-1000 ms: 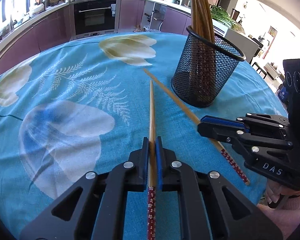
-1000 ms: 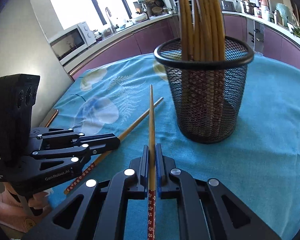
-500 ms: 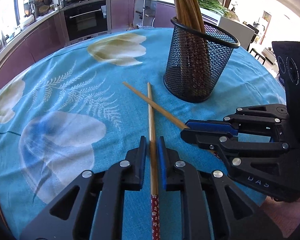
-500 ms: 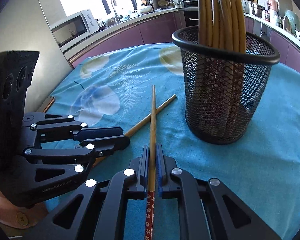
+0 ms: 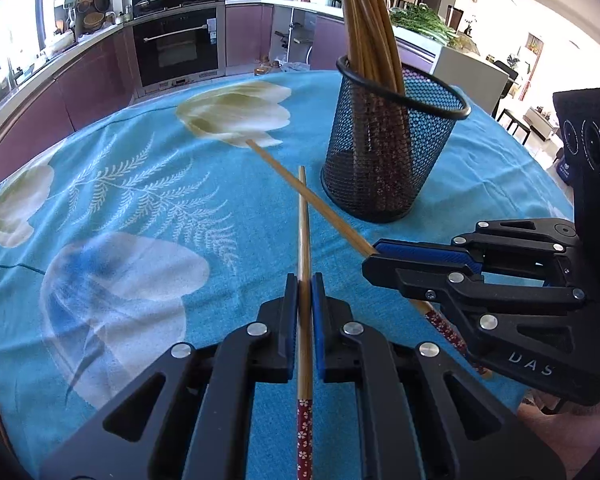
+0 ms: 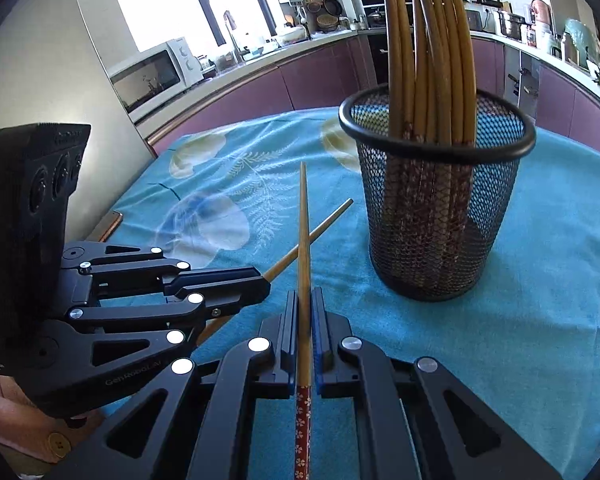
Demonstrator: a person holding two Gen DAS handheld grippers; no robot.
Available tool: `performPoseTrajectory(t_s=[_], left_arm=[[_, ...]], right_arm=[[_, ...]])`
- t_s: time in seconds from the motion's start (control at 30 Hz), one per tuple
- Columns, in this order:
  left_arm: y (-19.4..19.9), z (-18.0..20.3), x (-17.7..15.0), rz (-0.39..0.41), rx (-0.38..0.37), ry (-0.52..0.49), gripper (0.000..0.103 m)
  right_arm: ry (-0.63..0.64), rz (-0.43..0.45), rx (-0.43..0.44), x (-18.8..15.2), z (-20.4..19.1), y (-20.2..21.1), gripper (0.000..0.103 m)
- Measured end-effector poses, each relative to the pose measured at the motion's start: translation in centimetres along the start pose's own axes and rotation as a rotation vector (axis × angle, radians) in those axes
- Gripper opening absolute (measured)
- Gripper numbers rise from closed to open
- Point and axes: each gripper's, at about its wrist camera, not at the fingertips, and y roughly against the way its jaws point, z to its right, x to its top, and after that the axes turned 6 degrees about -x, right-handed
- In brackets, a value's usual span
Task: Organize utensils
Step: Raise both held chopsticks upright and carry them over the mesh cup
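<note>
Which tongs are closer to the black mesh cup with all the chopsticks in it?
The right tongs, I think. The mesh cup stands just ahead and to their right. The left tongs sit farther off, on the right tongs' far side from it.

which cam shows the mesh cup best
The right wrist view: the mesh cup stands close, whole rim open toward the camera, chopsticks inside. The left wrist view shows it farther off, smaller, also unblocked.

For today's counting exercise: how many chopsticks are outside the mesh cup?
2. One chopstick is clamped in the left gripper; the other in the right gripper. They cross beside the cup. None seems hidden.
</note>
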Motion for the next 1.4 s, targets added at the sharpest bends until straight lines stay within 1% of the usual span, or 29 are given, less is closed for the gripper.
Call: performPoseTrajectory(t_s=[0.17, 0.33, 0.67, 0.93, 1.07, 1.23, 1.4], left_arm=[[1.2, 0.0, 0.2, 0.034, -0.017, 0.010, 0.008], [2.6, -0.4, 0.5, 0.067, -0.049, 0.034, 0.008], [4.6, -0.5, 0.7, 0.115, -0.080, 0.049, 0.008], [5.4, -0.5, 0.7, 0.136, -0.089, 0.051, 0.008], [5.7, -0.5, 0.6, 0.142, -0.092, 0.049, 0.008], [5.8, -0.3, 0.7, 0.145, -0.092, 0.045, 0.008], [5.6, 0.0, 0.6, 0.132, -0.107, 0.028, 0.008]], right_arm=[[0.010, 0.036, 0.016, 0.4, -0.3, 1.3, 0.006], [0.011, 0.078, 0.033, 0.8, -0.5, 2.8, 0.006], [0.009, 0.132, 0.035, 1.2, -0.5, 4.4, 0.006], [0.002, 0.133, 0.028, 1.1, -0.4, 4.5, 0.006], [-0.002, 0.111, 0.028, 0.8, -0.4, 4.0, 0.006], [-0.002, 0.091, 0.045, 0.4, -0.4, 3.5, 0.006], [0.006, 0.102, 0.064, 0.5, -0.5, 3.7, 0.006]])
